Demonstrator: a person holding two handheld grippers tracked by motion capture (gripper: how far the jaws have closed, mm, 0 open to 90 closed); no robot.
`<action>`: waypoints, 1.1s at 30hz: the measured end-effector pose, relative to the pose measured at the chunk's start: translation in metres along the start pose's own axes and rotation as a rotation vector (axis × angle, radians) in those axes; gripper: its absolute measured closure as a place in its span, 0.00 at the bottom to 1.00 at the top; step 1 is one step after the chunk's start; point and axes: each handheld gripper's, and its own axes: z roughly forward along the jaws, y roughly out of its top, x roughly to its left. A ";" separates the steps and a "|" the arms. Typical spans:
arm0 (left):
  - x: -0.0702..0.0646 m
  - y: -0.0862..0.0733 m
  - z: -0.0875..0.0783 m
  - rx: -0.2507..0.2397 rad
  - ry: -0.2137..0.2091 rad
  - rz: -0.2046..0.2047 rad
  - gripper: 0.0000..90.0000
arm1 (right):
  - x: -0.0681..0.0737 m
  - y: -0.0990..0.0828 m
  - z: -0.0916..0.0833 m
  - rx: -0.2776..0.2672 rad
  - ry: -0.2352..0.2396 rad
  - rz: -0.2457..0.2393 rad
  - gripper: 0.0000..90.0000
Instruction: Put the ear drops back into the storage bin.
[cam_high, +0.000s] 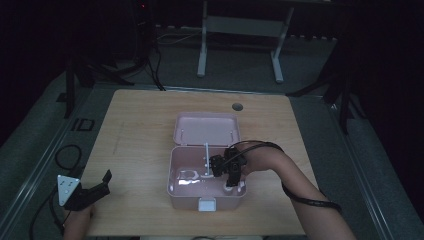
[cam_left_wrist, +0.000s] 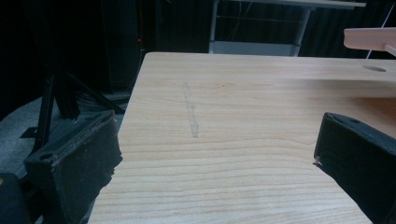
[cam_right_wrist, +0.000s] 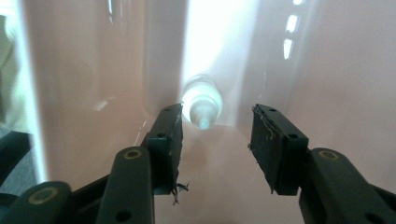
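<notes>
We see a pale pink box (cam_high: 207, 192) standing open near the front middle of the wooden worktop (cam_high: 140, 145), its lid (cam_high: 206, 128) tipped back behind it. A small white bottle (cam_right_wrist: 201, 103) lies inside against the pink wall, nozzle towards us. Our right gripper (cam_high: 230, 183) reaches down into the box, wrist bent, jaws spread with the bottle just beyond the gap, untouched. Our left gripper (cam_high: 95, 187) rests at the worktop's front left corner, jaws wide apart over bare wood.
</notes>
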 end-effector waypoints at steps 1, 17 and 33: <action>0.000 0.000 0.000 0.000 0.001 0.001 0.01 | 0.000 0.000 0.000 0.000 0.000 0.000 0.58; 0.000 0.000 0.000 0.000 0.001 0.000 0.01 | -0.002 -0.038 -0.049 -0.167 -0.109 0.102 0.41; 0.000 0.000 0.000 -0.001 0.003 0.002 0.01 | -0.005 -0.105 -0.046 -0.205 -0.151 0.269 0.39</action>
